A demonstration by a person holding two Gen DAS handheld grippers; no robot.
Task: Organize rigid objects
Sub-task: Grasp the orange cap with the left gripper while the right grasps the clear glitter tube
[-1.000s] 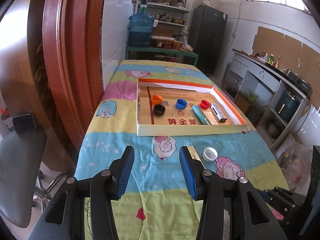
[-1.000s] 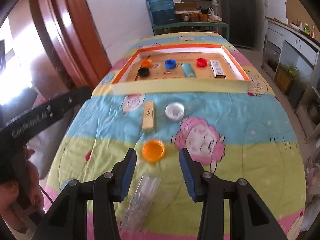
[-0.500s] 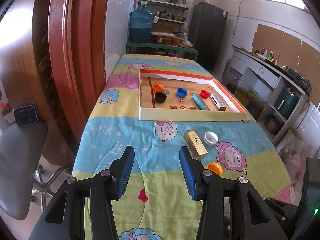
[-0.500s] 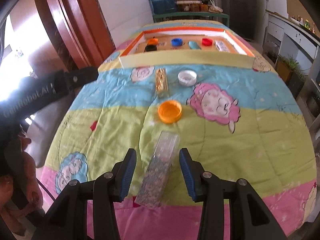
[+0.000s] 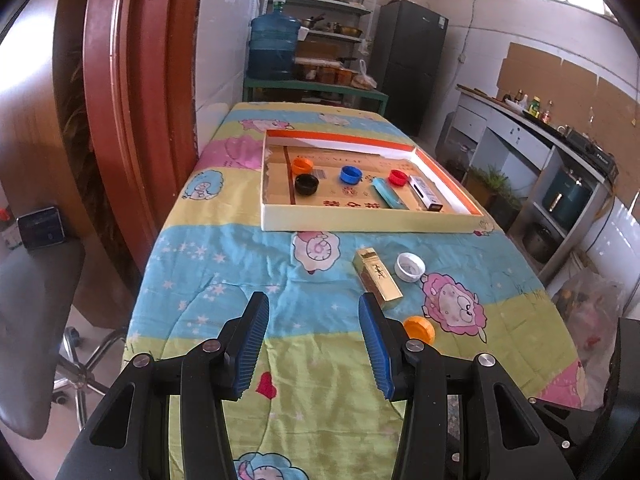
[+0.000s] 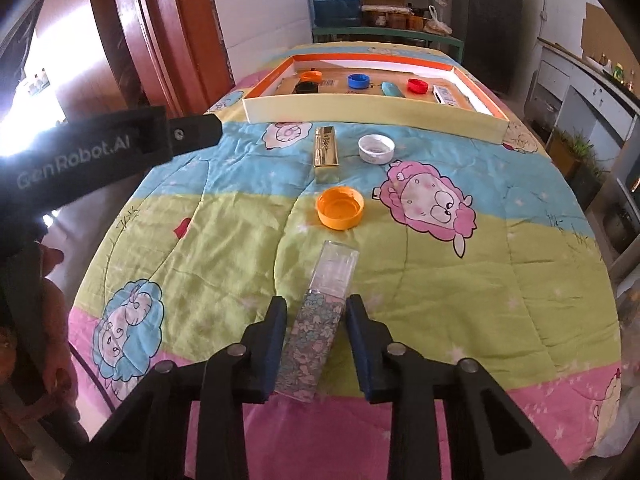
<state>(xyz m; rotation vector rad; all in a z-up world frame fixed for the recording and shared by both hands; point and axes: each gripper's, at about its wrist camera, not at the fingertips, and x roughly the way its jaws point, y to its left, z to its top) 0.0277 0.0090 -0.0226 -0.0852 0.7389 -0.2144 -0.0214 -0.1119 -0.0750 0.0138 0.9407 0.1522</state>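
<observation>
A clear plastic box with a floral print lies on the quilt near the table's front edge. My right gripper straddles it. Its jaws are closing on the box, and a thin gap still shows at the left pad. Beyond it lie an orange cap, a gold box and a white cap. The cardboard tray behind them holds several caps, a teal lighter and a small white box. My left gripper hangs open and empty over the quilt, left of the gold box.
A red wooden door frame and a grey chair stand off the table's left side. Shelves, a water jug and a fridge are at the far end. Counters line the right wall. A person's hand holds the left gripper.
The right gripper drew back from the orange cap to the clear floral box and narrowed its jaws around it. The left view pulled back slightly, bringing the gold box and orange cap into sight.
</observation>
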